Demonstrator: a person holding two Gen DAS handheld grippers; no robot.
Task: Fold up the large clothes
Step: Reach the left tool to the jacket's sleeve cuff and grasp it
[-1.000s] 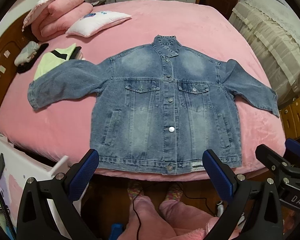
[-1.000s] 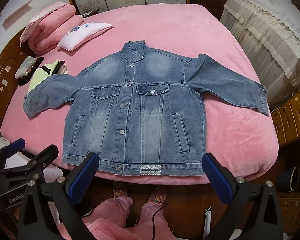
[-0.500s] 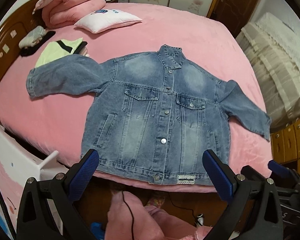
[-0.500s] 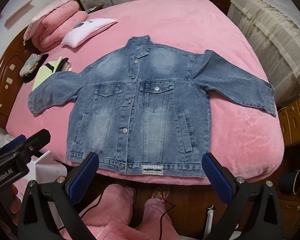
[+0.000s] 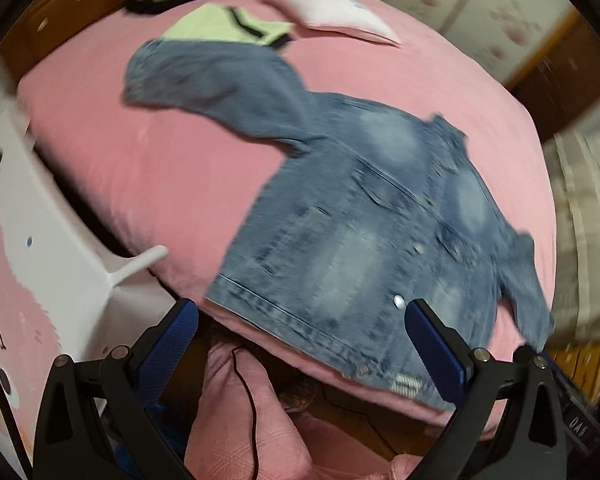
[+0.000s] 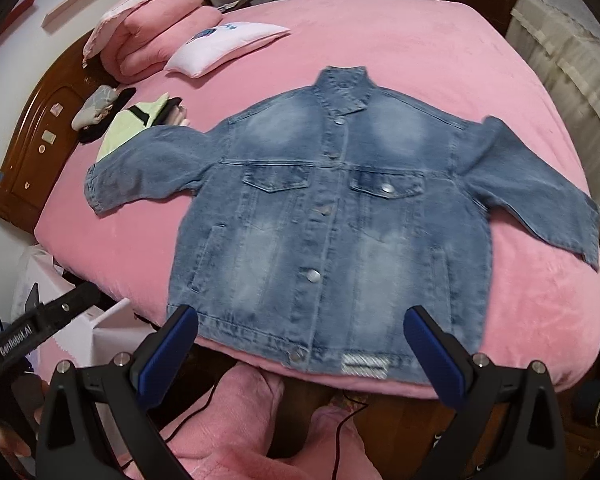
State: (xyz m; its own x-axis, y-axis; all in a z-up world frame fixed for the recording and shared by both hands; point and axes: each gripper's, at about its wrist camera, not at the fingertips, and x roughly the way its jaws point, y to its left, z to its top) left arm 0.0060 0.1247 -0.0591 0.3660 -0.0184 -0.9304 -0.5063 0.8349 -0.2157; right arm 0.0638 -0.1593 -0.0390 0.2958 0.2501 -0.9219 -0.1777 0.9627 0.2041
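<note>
— Denim jacket (image 6: 332,216): where does it lie?
— Flat and buttoned on the pink bed (image 6: 440,52), front up, sleeves spread, its hem at the near bed edge with a white woven patch (lettering too blurred to read).
— Any readable writing?
— "GenRobot.AI" on the left gripper (image 6: 40,328) as the right camera sees it.
— The jaws?
— Both wide apart and empty; the right gripper (image 6: 300,354) hangs over the hem.
— Open room?
— Bare pink bed beyond the collar; a white pillow (image 6: 228,44) lies well apart.
</note>
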